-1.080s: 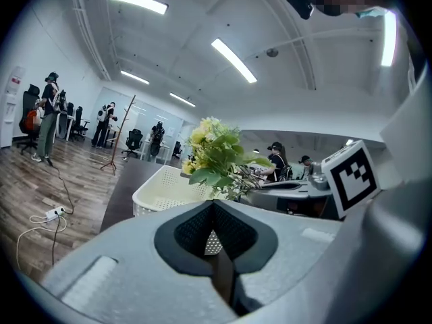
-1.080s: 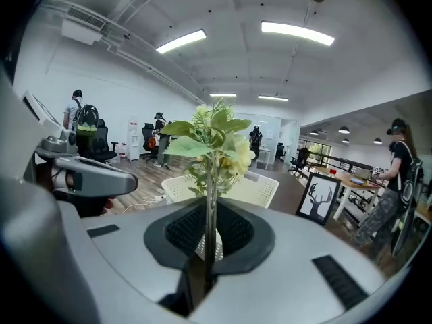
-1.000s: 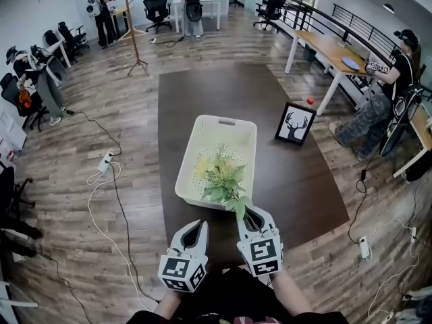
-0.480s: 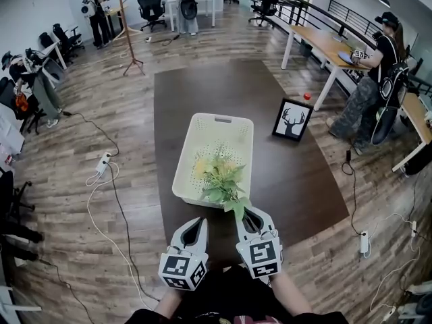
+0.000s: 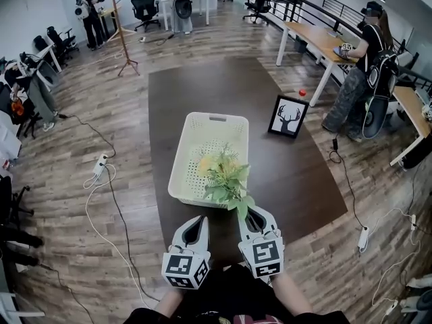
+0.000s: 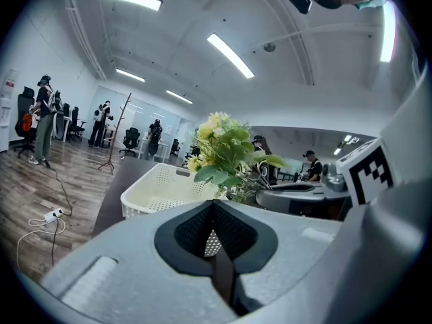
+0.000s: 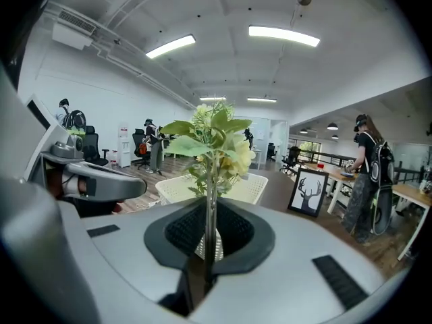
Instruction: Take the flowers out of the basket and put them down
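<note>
A bunch of yellow flowers with green leaves (image 5: 226,174) stands over the near end of the white perforated basket (image 5: 181,160). My right gripper (image 5: 251,214) is shut on its thin stem. In the right gripper view the stem (image 7: 210,208) rises straight up out of the jaws to the blooms (image 7: 214,137). My left gripper (image 5: 197,224) is beside it, shut and empty, short of the basket's near rim. In the left gripper view the flowers (image 6: 226,155) rise at the right, above the basket (image 6: 158,189).
The basket rests on a dark brown table (image 5: 202,86). A framed deer picture (image 5: 288,117) leans at the table's right edge, with a red ball (image 5: 302,92) behind it. A person (image 5: 361,73) stands at a desk on the right. Cables and a power strip (image 5: 101,162) lie on the floor at the left.
The head view has shifted a little. The grippers and the flowers keep their places by the basket.
</note>
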